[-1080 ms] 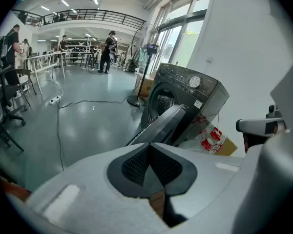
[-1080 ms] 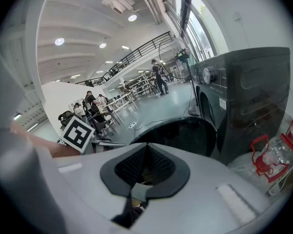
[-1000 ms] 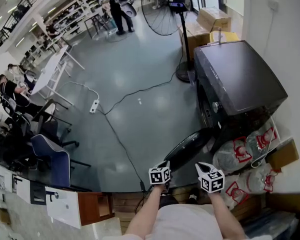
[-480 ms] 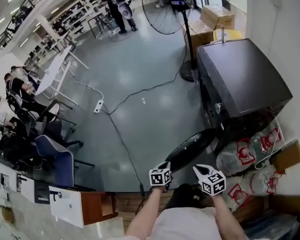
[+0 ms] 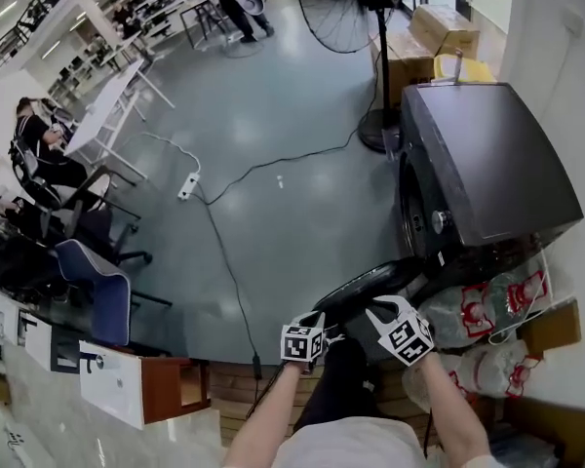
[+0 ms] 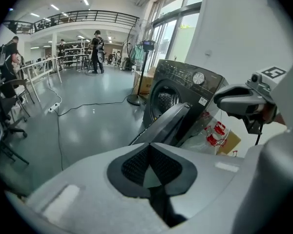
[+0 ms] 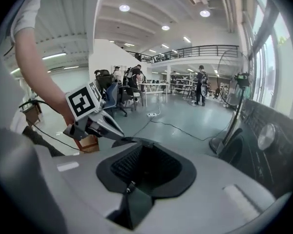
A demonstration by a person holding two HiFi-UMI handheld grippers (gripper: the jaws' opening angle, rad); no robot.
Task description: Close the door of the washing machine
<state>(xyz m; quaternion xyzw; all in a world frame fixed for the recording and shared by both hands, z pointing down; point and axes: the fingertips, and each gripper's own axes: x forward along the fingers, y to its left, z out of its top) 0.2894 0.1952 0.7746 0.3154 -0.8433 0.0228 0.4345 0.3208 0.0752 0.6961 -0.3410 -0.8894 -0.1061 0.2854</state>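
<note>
The dark grey front-loading washing machine [image 5: 487,164] stood against the white wall at the right, and its round door [image 5: 366,286] hung wide open, swung out over the grey floor [image 5: 273,115] toward the person. The drum opening showed behind it.

Both grippers were held low, near the door's outer edge. Whether either touched it, I could not tell. The left gripper [image 5: 322,325] had its jaws pressed together with nothing between them, and it pointed toward the open door. The right gripper [image 5: 380,310], just beside it, had its jaws a little apart. They had just been opening, and nothing sat between them. It faced more into the room, with the machine's front off to its right.

Clear plastic bags with red print [image 5: 487,300] were heaped against the machine's near side. Beyond the machine stood a black pedestal fan [image 5: 346,8] and some brown cardboard boxes [image 5: 444,27]. A black cable ran across the floor to a white power strip [image 5: 187,185]. Farther left were a long white bench [image 5: 107,115], a blue office chair [image 5: 93,286] and seated people [image 5: 39,135].
</note>
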